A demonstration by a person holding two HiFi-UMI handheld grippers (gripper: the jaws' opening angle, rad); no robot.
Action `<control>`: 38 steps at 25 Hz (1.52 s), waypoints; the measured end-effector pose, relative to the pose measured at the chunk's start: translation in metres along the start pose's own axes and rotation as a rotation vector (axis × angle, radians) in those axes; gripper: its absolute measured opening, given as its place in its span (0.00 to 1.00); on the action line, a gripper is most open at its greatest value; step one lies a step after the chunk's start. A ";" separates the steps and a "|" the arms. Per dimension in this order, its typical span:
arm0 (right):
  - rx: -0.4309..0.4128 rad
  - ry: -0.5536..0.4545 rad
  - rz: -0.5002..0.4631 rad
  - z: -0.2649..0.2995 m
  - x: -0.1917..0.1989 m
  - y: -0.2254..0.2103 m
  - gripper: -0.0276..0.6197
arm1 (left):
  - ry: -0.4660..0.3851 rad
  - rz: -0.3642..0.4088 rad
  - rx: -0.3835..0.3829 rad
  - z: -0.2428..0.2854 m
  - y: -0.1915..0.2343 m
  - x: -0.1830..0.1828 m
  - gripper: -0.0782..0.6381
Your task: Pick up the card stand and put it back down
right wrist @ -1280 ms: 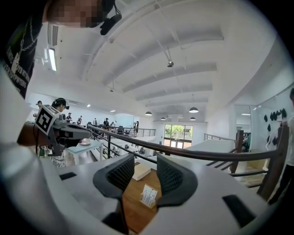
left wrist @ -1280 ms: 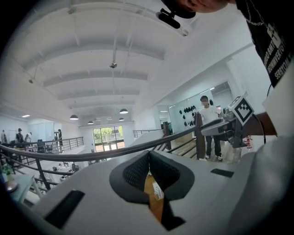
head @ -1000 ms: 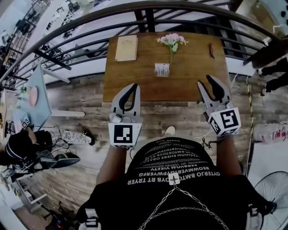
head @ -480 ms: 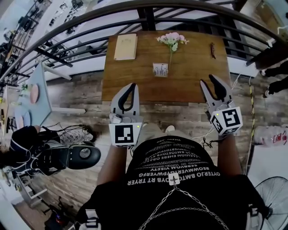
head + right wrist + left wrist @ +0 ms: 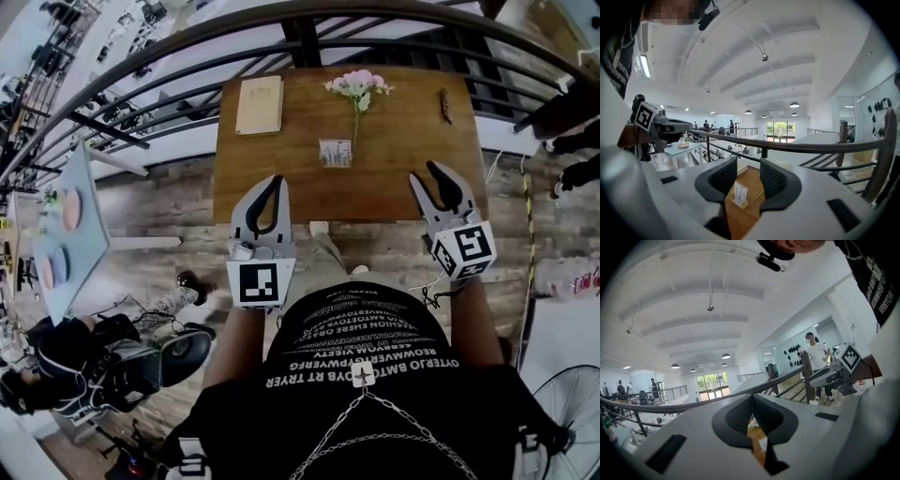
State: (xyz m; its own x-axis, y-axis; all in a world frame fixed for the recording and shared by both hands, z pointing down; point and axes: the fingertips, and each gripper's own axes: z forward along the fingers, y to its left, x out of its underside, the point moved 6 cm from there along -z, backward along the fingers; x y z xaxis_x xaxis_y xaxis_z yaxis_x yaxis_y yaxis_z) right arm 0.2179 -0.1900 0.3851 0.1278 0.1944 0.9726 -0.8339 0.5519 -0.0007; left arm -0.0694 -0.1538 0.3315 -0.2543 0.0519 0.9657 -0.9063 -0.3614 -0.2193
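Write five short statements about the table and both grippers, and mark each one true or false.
1. The card stand stands on the wooden table, held by neither gripper. True.
2. The right gripper is shut on the card stand. False: its jaws are apart and empty, near the table's near edge, short of the stand.
3. The pink flowers lie farther from the person than the card stand. True.
4. The tan notebook lies right of the card stand. False: it lies to the left, near the far left corner.
5. The left gripper has its jaws together, with nothing between them. True.

Open tabletop [image 5: 281, 178], flower [image 5: 357, 84] behind card stand [image 5: 335, 153]
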 end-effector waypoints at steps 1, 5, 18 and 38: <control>0.004 0.007 0.007 0.004 0.003 -0.001 0.29 | -0.005 -0.001 0.007 0.005 0.003 -0.001 0.15; 0.009 0.035 0.026 0.029 0.013 -0.007 0.29 | -0.018 -0.011 0.032 0.030 0.017 -0.001 0.15; -0.026 0.143 0.050 0.104 0.065 -0.013 0.29 | -0.006 -0.022 0.069 0.081 0.059 0.011 0.15; -0.106 0.383 0.176 0.189 0.187 -0.006 0.29 | 0.064 -0.046 0.103 0.126 0.090 0.038 0.15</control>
State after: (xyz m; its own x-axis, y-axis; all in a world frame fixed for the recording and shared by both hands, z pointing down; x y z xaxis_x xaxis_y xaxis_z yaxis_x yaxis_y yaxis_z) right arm 0.1457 -0.3104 0.6107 0.1955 0.5691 0.7987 -0.8035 0.5599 -0.2022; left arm -0.1183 -0.3016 0.3658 -0.2371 0.1287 0.9629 -0.8790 -0.4505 -0.1562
